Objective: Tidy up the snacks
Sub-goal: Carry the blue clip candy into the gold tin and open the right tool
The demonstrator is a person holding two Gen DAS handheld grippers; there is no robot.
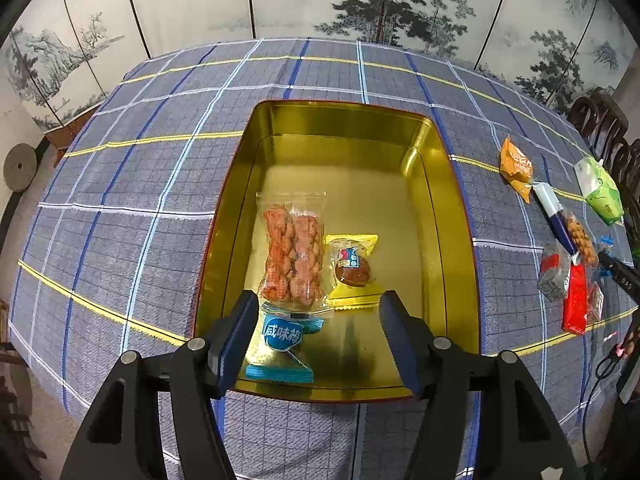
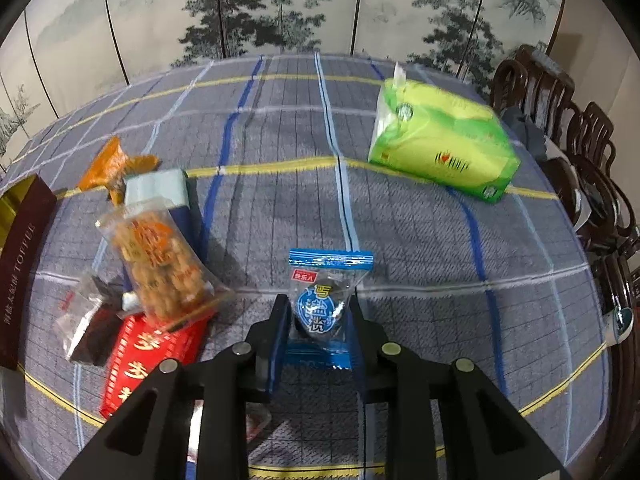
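Snack sorting partway done: the left hand-held gripper (image 1: 318, 330) hangs over the near end of a gold tin (image 1: 448, 184), its jaws spread wide and gripping nothing. Three packets already lie inside the tin — a clear pack of twisted dough sticks (image 1: 292, 252), a yellow-wrapped cake (image 1: 352, 268) just beside it, and a blue packet (image 1: 282, 344) nearest the camera, partly tucked under the dough sticks.

To the right of the tin, the right hand-held gripper (image 2: 318, 320) is clamped on a small blue-wrapped snack (image 2: 322, 304), its jaws pressed against both sides of the wrapper; whether the packet is lifted off the checked cloth of the desk (image 2: 280, 208) cannot be told.

Much is left, by the look of it: a bag of fried nuts (image 2: 160, 264), a red packet (image 2: 140, 360), a dark-filled clear packet (image 2: 86, 328), an orange packet (image 2: 116, 168) and a blue-and-white box (image 2: 158, 188) are piled together on the cloth beside the tin. A green tissue pack (image 2: 440, 144) lies well apart — probably not a snack.
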